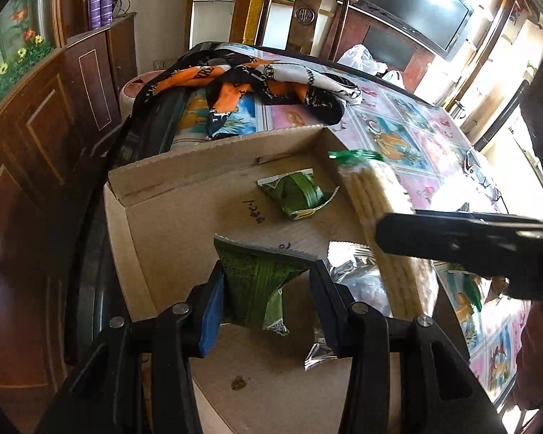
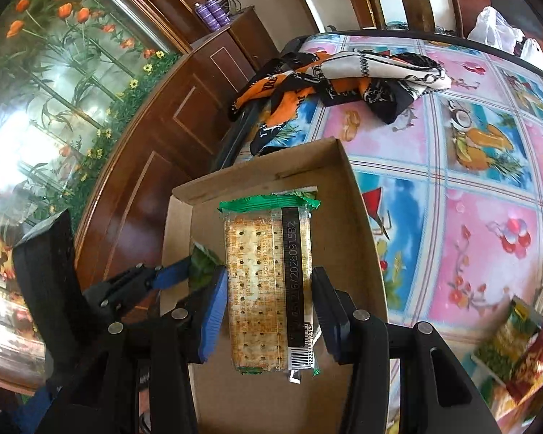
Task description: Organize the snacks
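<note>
L gripper (image 1: 268, 289): pads clamped on a green snack packet (image 1: 257, 282), held over the open cardboard box (image 1: 184, 181). R gripper (image 2: 268, 307): pads pressed on both long sides of a clear-wrapped cracker pack (image 2: 268, 282) w/ green ends, barcode strip facing the cam, also hanging above the box; in the L view it shows edge-on along the box's right wall. In the R view the L gripper's blue pads & a bit of green packet poke in just left of the crackers. Inside box: a second green packet (image 1: 297, 195) lying near the far right corner, a silver foil packet (image 1: 351, 275) on the floor under/beside the crackers, some handwriting on the cardboard, a small stain near the front. Box sits on a table w/ pink-and-blue fruit-print cloth (image 2: 470, 188), close to its left edge. Orange/black/white scarf (image 2: 344, 79) bunched just beyond the box. More snack packs (image 2: 514, 347) at the cloth's near right, blurred. Room: dark wood cabinet (image 1: 36, 144), flower-painted glass panel (image 2: 54, 90), two purple cans (image 1: 100, 9) on cabinet, TV (image 1: 416, 3) at back, white plastic bags (image 2: 492, 29) at table's far edge.
</note>
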The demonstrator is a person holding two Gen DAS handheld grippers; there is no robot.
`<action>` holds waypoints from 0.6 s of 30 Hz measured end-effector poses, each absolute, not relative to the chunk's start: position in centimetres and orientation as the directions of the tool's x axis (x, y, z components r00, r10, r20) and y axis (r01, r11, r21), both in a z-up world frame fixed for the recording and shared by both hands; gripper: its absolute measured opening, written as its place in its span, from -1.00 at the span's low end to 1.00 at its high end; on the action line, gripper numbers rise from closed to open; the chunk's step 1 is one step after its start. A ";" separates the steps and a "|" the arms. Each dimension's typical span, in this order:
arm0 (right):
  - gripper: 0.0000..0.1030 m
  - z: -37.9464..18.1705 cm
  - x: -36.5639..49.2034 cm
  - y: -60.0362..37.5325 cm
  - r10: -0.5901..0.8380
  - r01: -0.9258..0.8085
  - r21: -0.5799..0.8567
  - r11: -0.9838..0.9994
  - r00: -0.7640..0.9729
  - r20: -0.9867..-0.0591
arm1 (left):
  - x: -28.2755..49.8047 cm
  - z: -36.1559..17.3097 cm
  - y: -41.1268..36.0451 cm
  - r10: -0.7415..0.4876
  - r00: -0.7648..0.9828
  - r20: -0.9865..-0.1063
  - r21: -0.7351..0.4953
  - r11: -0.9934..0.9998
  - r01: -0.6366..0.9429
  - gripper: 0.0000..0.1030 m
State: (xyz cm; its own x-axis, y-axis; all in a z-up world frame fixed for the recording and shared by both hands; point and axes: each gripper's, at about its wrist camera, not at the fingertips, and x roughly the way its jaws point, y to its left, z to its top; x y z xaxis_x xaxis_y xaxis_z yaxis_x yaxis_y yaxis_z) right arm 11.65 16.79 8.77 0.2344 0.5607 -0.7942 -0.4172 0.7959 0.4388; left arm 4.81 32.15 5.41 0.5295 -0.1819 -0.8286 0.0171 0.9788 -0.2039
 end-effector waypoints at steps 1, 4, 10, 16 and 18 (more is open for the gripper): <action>-0.02 8.6 11.8 17.0 0.559 -0.416 0.439 0.796 0.229 -0.797 | 4.8 5.4 32.1 -0.179 0.530 -0.829 -0.199 0.980 0.020 -0.14; -0.02 8.1 12.2 17.7 0.551 -0.414 0.432 0.801 0.226 -0.804 | 4.6 5.3 31.8 -0.173 0.531 -0.830 -0.188 0.982 0.027 -0.14; -0.02 7.3 12.8 18.2 0.530 -0.408 0.414 0.814 0.228 -0.817 | 4.5 4.8 31.7 -0.169 0.526 -0.833 -0.186 0.982 0.022 -0.14; -0.02 6.6 13.2 18.5 0.519 -0.407 0.405 0.819 0.224 -0.825 | 4.4 4.4 31.5 -0.162 0.522 -0.837 -0.180 0.983 0.016 -0.14; -0.02 6.6 13.2 18.6 0.515 -0.411 0.398 0.820 0.227 -0.827 | 4.3 4.4 31.6 -0.158 0.524 -0.837 -0.177 0.984 0.014 -0.14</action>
State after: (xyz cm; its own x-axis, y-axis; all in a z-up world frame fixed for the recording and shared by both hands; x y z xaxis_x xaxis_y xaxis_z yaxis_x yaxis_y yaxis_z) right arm 13.24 18.61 6.59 0.2272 0.5148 -0.8266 -0.4105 0.8204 0.3981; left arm 4.34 31.55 4.39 0.5238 -0.1583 -0.8370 0.0144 0.9841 -0.1772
